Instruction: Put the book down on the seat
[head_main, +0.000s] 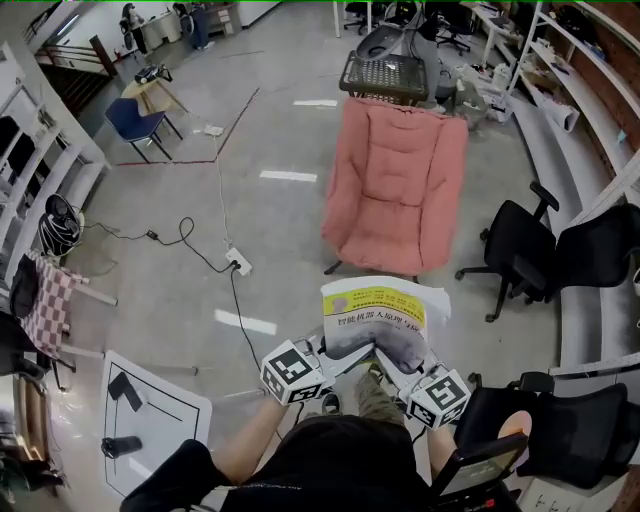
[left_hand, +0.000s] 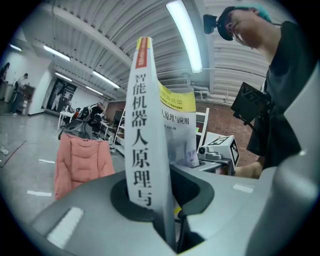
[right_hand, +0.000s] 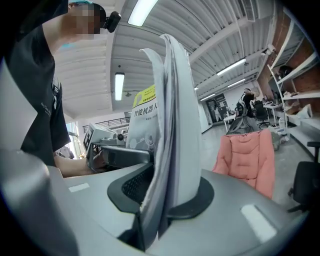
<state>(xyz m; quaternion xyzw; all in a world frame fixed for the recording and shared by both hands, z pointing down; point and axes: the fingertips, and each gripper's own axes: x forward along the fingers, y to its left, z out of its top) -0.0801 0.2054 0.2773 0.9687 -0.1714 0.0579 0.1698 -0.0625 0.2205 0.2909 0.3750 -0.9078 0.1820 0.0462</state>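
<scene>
- In the air short of the pink padded chair, we see the book held cover up, well apart from the seat.
- Our left gripper is clamped on the spine side — jaws pressed on it.
- Our right gripper pinches the page edge — pages fanning between its jaws.

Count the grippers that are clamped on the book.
2. The left gripper grips the book by its spine, at the near left corner. The right gripper grips the page edge at the near right corner. No other gripper is in view.
</scene>
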